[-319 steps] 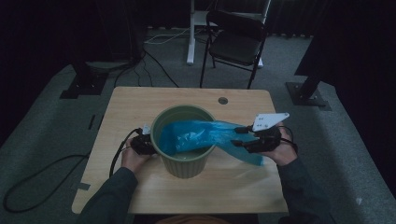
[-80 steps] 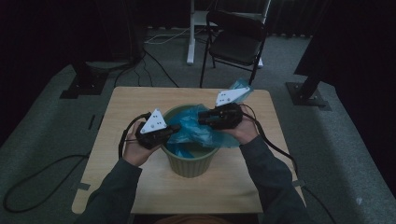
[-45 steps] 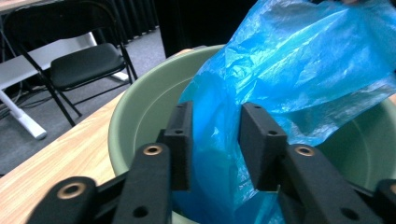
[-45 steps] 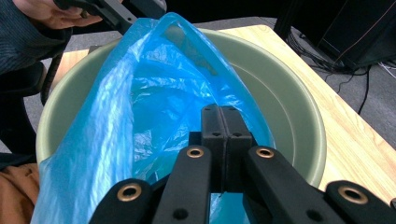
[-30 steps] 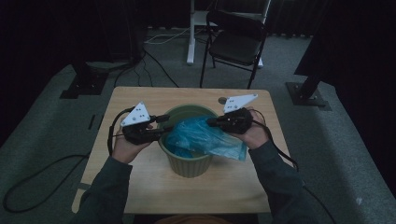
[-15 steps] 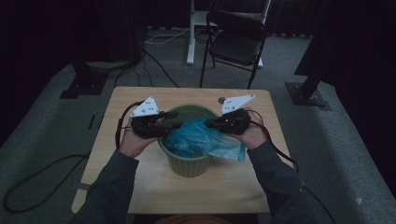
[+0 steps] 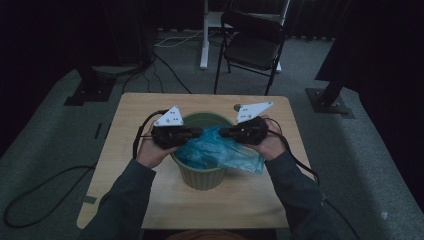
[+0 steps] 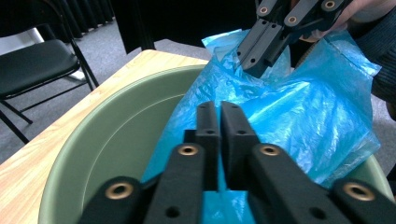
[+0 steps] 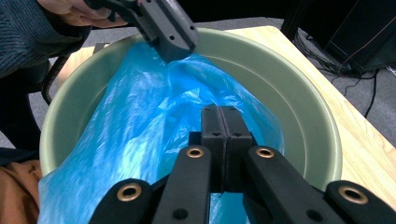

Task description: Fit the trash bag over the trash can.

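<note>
My left gripper (image 8: 219,140) has its fingers (image 8: 205,135) pressed together on a fold of the blue plastic bag (image 8: 289,121); they have just been closing, and the film now sits pinched between the pads. My right gripper (image 9: 224,140) has its fingers (image 9: 236,135) clamped on the same bag, film caught in the seam between them.

Left gripper view: bag bunches up directly ahead of and under my fingers, rising to the right, where the right gripper bites its upper edge. Right gripper view: bag spreads from my fingers down and left across the inside of the bin, left gripper gripping its far edge near the rim.

High view: left gripper (image 7: 175,135) over the left rim of the green bin (image 7: 200,177), right gripper (image 7: 245,132) over the right rim, tips pointing at each other, bag (image 7: 220,152) stretched between them. Bag lies mostly inside the bin mouth; one corner drapes over the near-right rim, hanging outside toward my right sleeve.

Bin stands upright around the middle of the wooden surface (image 7: 125,130). A small round dark thing (image 7: 237,106) lies on the surface behind the right gripper, too small to identify. Cables trail from both grippers off the surface edges. Black folding chair (image 7: 252,45) stands on the grey floor beyond the surface, well apart.
</note>
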Demonstrator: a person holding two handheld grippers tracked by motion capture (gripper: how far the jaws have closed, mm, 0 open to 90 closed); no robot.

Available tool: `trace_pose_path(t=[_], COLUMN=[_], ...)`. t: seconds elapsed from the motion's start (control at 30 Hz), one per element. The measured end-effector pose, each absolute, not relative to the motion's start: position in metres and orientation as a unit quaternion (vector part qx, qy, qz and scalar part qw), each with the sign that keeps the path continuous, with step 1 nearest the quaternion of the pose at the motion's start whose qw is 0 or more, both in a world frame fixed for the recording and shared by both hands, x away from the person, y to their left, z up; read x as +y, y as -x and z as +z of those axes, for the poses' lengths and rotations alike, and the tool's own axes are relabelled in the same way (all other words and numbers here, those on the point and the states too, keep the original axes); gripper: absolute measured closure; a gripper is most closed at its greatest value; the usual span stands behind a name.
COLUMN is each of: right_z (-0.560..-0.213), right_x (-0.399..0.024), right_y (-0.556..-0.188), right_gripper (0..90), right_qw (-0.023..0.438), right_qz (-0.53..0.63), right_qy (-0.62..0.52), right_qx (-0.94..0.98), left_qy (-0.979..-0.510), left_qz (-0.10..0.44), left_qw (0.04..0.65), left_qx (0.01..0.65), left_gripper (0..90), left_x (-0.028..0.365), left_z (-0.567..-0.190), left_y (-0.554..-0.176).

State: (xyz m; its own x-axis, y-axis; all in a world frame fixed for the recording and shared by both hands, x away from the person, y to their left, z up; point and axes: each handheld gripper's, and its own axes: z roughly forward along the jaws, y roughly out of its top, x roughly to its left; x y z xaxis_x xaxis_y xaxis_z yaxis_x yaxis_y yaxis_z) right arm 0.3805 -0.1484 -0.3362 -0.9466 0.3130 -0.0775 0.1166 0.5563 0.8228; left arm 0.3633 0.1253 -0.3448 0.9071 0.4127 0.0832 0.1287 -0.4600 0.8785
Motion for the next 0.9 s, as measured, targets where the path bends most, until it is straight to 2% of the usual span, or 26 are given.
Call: trace_pose_path(t=[0.1,0.13,0.17,0.27,0.33,0.6,0.73,0.9], right_z=[-0.336,-0.336,-0.336,-0.334,-0.331,-0.329,-0.332,-0.335], right_x=[-0.150,-0.151,-0.152,-0.154,-0.157,-0.151,-0.142,-0.141], right_y=[-0.380,-0.379,-0.379,-0.378,-0.375,-0.379,-0.381,-0.381], right_gripper=[88.4,80.9,77.8,76.2,70.9,69.6,73.5,89.9], right_qw=[0.107,0.103,0.102,0.102,0.109,0.114,0.114,0.118], right_qz=[0.456,0.456,0.458,0.463,0.473,0.476,0.469,0.453], right_qy=[-0.122,-0.120,-0.119,-0.115,-0.116,-0.112,-0.108,-0.114], right_qx=[0.875,0.876,0.875,0.873,0.867,0.865,0.869,0.876], left_qy=[-0.841,-0.841,-0.840,-0.839,-0.837,-0.833,-0.829,-0.826], left_qz=[0.147,0.149,0.154,0.155,0.156,0.160,0.167,0.168], left_qw=[0.495,0.495,0.495,0.495,0.498,0.503,0.505,0.508], left_qx=[0.161,0.161,0.162,0.163,0.166,0.164,0.172,0.179], left_gripper=[89.7,89.7,89.7,89.7,89.7,89.7,89.9,90.0], left_x=[0.126,0.126,0.126,0.127,0.127,0.126,0.128,0.133], left_z=[-0.344,-0.344,-0.343,-0.343,-0.343,-0.342,-0.341,-0.342], left_y=[-0.363,-0.362,-0.361,-0.361,-0.361,-0.359,-0.359,-0.359])
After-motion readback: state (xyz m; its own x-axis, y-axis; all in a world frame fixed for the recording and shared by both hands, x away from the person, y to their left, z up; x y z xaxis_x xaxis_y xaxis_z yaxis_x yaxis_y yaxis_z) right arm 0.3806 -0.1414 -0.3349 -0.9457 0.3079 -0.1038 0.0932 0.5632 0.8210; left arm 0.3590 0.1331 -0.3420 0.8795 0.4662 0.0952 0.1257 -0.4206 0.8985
